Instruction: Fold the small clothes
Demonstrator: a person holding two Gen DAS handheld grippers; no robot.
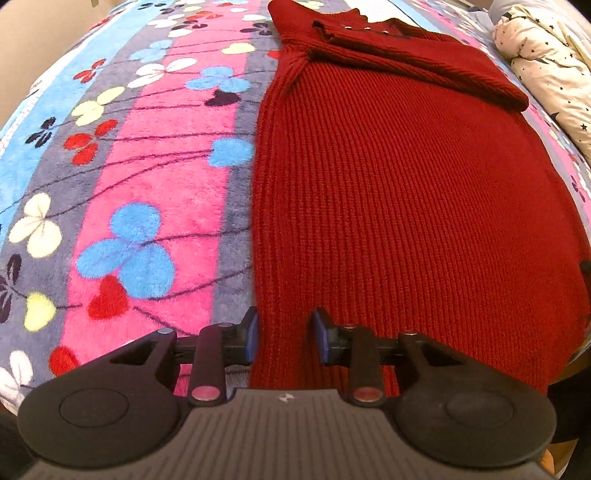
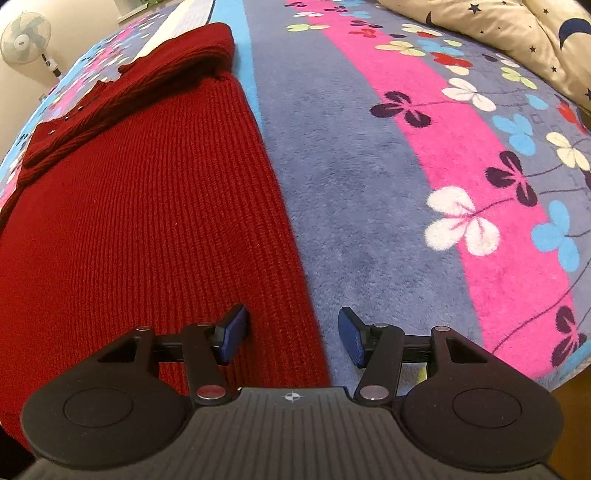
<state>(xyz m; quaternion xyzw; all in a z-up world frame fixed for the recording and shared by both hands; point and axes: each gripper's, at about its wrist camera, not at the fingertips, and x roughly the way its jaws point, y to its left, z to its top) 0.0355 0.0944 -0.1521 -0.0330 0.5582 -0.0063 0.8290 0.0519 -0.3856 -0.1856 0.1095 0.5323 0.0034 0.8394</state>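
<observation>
The red sweater (image 1: pixel 406 206) lies flat on the bed, on a flowered blanket (image 1: pixel 147 184), with its hem toward the cameras. Its sleeves seem folded across the chest, near the top of each frame, so the body makes a long narrow shape. I judge that this is why it lies so: the side parts are already in, and the lower part is ready to be folded up toward the collar.

The left claw (image 1: pixel 284 334) is released, with its blue pads apart. It stands at the lower middle of the left view, and the sweater's left edge runs between the two pads. One pad is over the blanket just beside the edge, the other is over the knit.

The right claw (image 2: pixel 291 338) is also released and holds nothing. In the lower middle of the right view, the sweater's right edge passes between its pads. The left pad is on or just over the knit; the right pad is over the grey stripe of the blanket.

So each claw straddles one bottom corner, probably in order to pinch both corners together. I cannot tell if the pads touch the cloth.

A starry quilt (image 2: pixel 535 33) lies at the upper right, and a fan (image 2: pixel 26 37) stands at the upper left.
</observation>
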